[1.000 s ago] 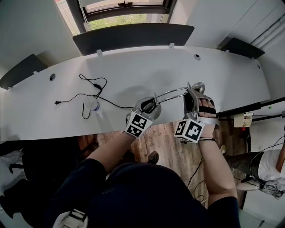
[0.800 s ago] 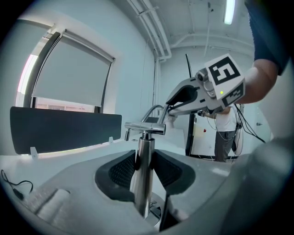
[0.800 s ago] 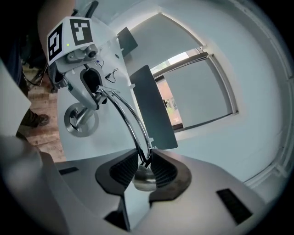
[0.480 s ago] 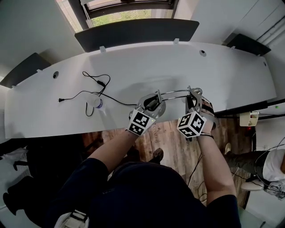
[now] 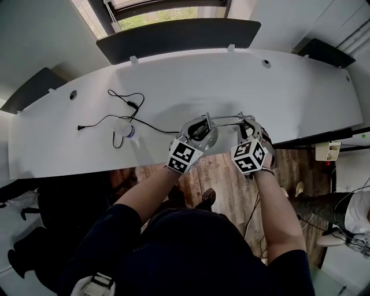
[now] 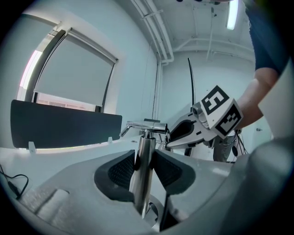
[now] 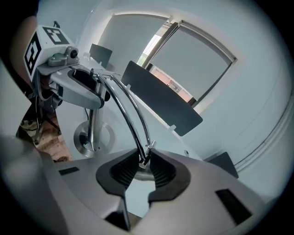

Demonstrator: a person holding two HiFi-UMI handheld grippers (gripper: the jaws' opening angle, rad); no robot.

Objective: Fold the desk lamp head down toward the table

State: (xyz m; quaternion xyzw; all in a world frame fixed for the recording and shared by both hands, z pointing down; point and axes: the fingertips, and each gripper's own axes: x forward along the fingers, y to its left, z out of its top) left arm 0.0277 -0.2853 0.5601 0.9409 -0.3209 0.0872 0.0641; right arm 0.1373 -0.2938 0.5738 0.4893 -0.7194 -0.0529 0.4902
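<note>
Desk lamp (image 5: 225, 119): chrome, standing at the near edge of the white desk (image 5: 191, 75), a little right of its middle, when I looked in.

Parts I noted:
- Base (image 7: 103, 139): round metal disc, flat on the desk.
- Post (image 6: 142, 165): polished tube, upright on the base.
- Arm: two thin curved rods (image 7: 131, 114), side by side, arching from the top of the post across to my right claw.
- Head: mostly hidden under the right claw, so I could not tell its tilt.

Left claw (image 5: 198, 130): jaws partly apart, ribbed pads pressed on either side of the post, on its upper part above the base. It had firm hold of the post.

Right claw (image 5: 247, 127): jaws set narrower than the left, pads closed on the far end of the rods where they meet the head. It pointed down toward the desk.

Other items I logged:
- Black cable (image 5: 124, 110): lay in loose loops on the desk, left of the lamp, ending in a plug (image 5: 81, 128).
- Small pale object (image 5: 124, 133): beside the cable, too small for me to name.
- Dark panel (image 5: 173, 36): stood along the desk's far edge, with a window (image 5: 162, 11) behind it.
- Wooden floor (image 5: 222, 179): showed below the desk's near edge.
</note>
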